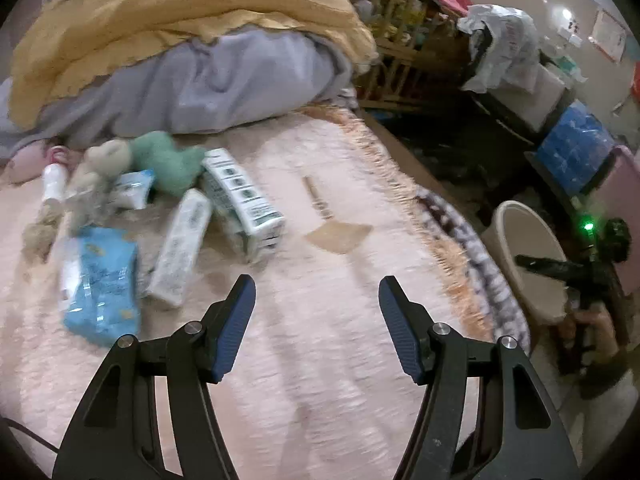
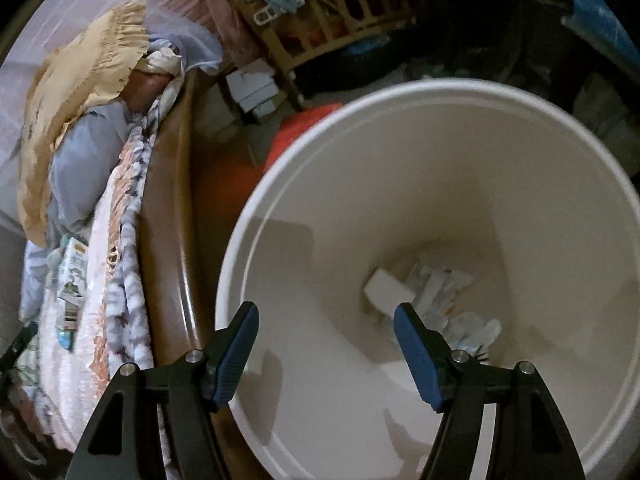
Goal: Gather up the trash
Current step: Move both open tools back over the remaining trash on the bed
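My left gripper [image 1: 317,286] is open and empty above the pink blanket [image 1: 304,360] on the bed. Trash lies ahead to its left: a white-green carton [image 1: 240,200], a narrow white box [image 1: 180,248], a blue packet [image 1: 102,280], a small white-blue wrapper [image 1: 132,190] and a white bottle [image 1: 54,182]. My right gripper [image 2: 326,314] is open and empty over the white bin [image 2: 320,208], which holds a white box [image 2: 386,290] and wrappers [image 2: 452,304]. The bin [image 1: 528,256] stands beside the bed in the left wrist view.
Plush toys [image 1: 160,160] lie among the trash. A yellow and grey quilt [image 1: 180,40] is piled at the bed's head. A flat tan piece [image 1: 338,236] lies on the blanket. A wooden crib [image 1: 400,40], boxes and clutter stand past the bed. A carton [image 2: 74,280] shows at the bed edge.
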Demonstrator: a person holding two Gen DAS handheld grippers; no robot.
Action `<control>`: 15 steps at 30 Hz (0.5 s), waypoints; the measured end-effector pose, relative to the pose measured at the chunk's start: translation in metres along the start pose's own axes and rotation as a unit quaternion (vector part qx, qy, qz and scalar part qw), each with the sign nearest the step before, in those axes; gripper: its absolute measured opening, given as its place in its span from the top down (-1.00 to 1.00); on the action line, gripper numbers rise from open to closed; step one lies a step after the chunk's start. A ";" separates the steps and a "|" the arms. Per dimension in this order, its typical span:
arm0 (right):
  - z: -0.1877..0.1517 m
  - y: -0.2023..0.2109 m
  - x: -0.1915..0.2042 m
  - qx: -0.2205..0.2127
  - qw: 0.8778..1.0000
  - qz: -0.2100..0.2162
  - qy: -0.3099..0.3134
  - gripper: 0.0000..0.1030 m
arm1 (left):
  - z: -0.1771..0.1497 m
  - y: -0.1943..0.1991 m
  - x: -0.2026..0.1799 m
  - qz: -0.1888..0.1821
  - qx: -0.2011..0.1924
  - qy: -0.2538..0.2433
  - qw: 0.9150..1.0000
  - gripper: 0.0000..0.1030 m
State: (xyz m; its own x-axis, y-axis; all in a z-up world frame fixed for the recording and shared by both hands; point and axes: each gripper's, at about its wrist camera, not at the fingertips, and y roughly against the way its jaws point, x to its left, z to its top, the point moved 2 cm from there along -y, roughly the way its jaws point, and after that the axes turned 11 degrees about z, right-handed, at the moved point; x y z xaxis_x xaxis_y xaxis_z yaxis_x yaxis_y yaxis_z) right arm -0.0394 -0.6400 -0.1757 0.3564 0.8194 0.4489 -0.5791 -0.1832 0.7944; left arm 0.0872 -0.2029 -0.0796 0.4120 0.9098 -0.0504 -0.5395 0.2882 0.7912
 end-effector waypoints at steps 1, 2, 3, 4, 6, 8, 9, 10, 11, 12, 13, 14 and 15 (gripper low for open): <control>0.000 0.004 0.005 -0.007 1.000 -0.014 0.008 -0.32 | -0.002 0.001 0.006 0.010 -0.003 0.001 1.000 -0.22; 0.000 0.008 0.010 -0.014 0.999 -0.025 0.016 -0.31 | -0.004 0.002 0.010 0.017 -0.005 0.002 1.000 -0.22; 0.000 0.011 0.014 -0.020 0.999 -0.030 0.020 -0.32 | -0.007 0.004 0.016 0.027 -0.007 0.005 1.000 -0.22; 0.000 0.017 0.020 -0.029 0.999 -0.037 0.025 -0.32 | -0.008 0.004 0.021 0.032 -0.008 0.008 0.999 -0.22; 0.000 0.028 0.033 -0.046 0.997 -0.044 0.034 -0.33 | -0.012 0.007 0.031 0.044 -0.011 0.015 0.999 -0.22; -0.001 0.036 0.050 -0.061 0.996 -0.043 0.046 -0.41 | -0.015 0.009 0.043 0.061 -0.015 0.021 0.998 -0.22; -0.002 0.039 0.058 -0.068 0.996 -0.041 0.051 -0.49 | -0.016 0.010 0.049 0.069 -0.016 0.024 0.997 -0.22; -0.002 0.042 0.070 -0.077 0.995 -0.036 0.058 -0.54 | -0.018 0.012 0.055 0.076 -0.018 0.028 0.997 -0.22; -0.003 0.043 0.080 -0.082 0.994 -0.032 0.065 -0.55 | -0.019 0.013 0.060 0.082 -0.020 0.031 0.996 -0.22; -0.005 0.042 0.095 -0.086 0.993 -0.024 0.075 -0.55 | -0.020 0.013 0.065 0.087 -0.021 0.034 0.995 -0.22; -0.006 0.040 0.107 -0.087 0.993 -0.020 0.082 -0.55 | -0.021 0.014 0.072 0.096 -0.021 0.039 0.994 -0.22; -0.008 0.037 0.120 -0.087 0.992 -0.015 0.092 -0.55 | -0.022 0.015 0.077 0.101 -0.021 0.043 0.994 -0.23; -0.009 0.033 0.135 -0.086 0.991 -0.010 0.104 -0.55 | -0.024 0.016 0.082 0.105 -0.021 0.046 0.993 -0.23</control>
State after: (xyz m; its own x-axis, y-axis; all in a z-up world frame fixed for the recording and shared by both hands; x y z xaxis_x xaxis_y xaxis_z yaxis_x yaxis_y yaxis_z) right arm -0.0170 -0.5302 -0.0925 0.2203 0.9197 0.3249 -0.6965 -0.0849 0.7125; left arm 0.0951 -0.1170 -0.0856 0.2186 0.9742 0.0558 -0.6380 0.0995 0.7636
